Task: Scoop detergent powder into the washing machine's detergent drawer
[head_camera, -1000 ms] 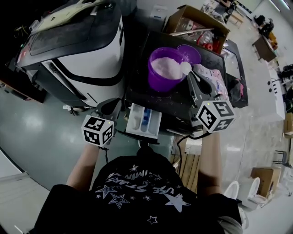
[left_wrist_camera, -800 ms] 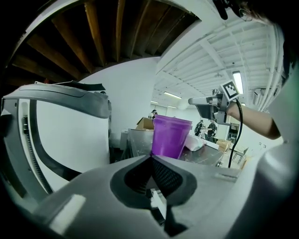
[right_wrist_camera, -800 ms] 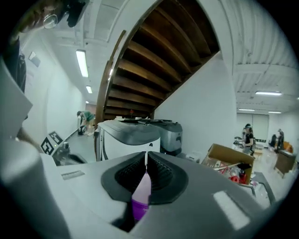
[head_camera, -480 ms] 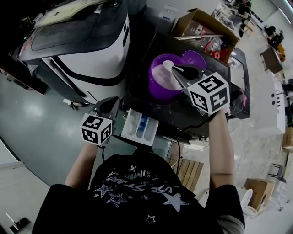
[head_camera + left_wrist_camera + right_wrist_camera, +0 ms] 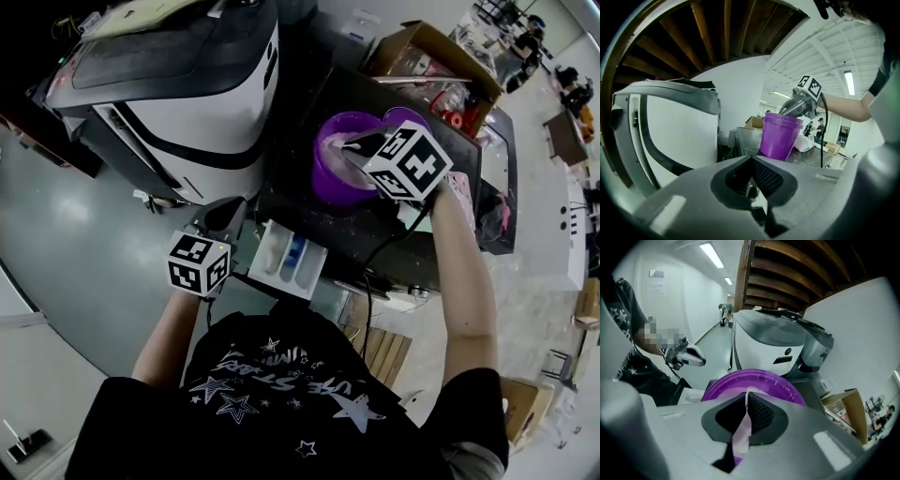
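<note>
A purple tub [image 5: 336, 178] of white powder stands on a dark machine top [image 5: 300, 103]. My right gripper [image 5: 352, 147] tips down into the tub's mouth, shut on the pale handle of a scoop [image 5: 740, 437]; the scoop's bowl is hidden. In the right gripper view the tub's rim [image 5: 785, 385] curves just beyond the jaws. The white detergent drawer [image 5: 288, 258] with a blue compartment stands pulled out below the tub. My left gripper [image 5: 223, 216] hangs left of the drawer, shut with nothing in it. The left gripper view shows the tub [image 5: 780, 136] with the right gripper [image 5: 797, 105] above it.
A big white-and-black machine [image 5: 187, 94] stands to the left of the dark top. At the back right there is an open cardboard box [image 5: 431, 52], and a purple lid [image 5: 408, 117] lies by the tub. A wooden pallet [image 5: 375, 337] is on the floor near the person.
My right gripper has swung with the scoop from the tub's right rim to over the tub, and now tips down into it. The left gripper has stayed beside the open drawer.
</note>
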`<act>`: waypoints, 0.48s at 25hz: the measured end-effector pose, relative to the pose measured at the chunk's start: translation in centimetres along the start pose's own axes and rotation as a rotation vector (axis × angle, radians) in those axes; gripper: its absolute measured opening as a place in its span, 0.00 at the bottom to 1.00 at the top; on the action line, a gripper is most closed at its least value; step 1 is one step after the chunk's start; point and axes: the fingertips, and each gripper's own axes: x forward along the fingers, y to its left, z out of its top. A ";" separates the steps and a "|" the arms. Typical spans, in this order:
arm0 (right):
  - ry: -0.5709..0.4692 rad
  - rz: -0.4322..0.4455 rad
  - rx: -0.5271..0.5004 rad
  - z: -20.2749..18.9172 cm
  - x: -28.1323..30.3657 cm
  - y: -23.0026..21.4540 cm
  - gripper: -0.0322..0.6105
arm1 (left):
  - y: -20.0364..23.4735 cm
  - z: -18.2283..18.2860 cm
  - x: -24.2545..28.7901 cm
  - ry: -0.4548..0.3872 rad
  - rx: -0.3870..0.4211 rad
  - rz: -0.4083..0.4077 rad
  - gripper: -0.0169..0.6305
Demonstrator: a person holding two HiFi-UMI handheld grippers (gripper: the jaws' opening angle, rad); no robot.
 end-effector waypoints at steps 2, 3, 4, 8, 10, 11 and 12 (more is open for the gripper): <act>0.040 0.018 -0.011 -0.4 0.7 0.2 0.11 | 0.1 -0.3 -0.1 0.003 -0.004 0.004 0.03; 0.059 0.024 -0.019 -0.6 1.0 0.3 0.11 | 0.1 -0.4 -0.2 0.005 -0.006 0.005 0.03; 0.077 0.032 -0.027 -0.7 1.3 0.4 0.11 | 0.2 -0.4 -0.2 0.006 -0.007 0.007 0.03; 0.117 0.090 -0.011 -0.8 2.0 0.9 0.11 | 0.4 -0.7 -0.4 0.009 -0.012 0.009 0.03; 0.129 0.123 0.022 -0.8 2.1 1.0 0.11 | 0.5 -0.8 -0.5 0.010 -0.013 0.009 0.03; 0.135 0.143 0.044 -0.8 2.1 1.0 0.11 | 0.5 -0.8 -0.5 0.010 -0.012 0.008 0.03; 0.139 0.165 0.066 -0.8 2.1 1.1 0.11 | 0.5 -0.8 -0.6 0.009 -0.012 0.007 0.03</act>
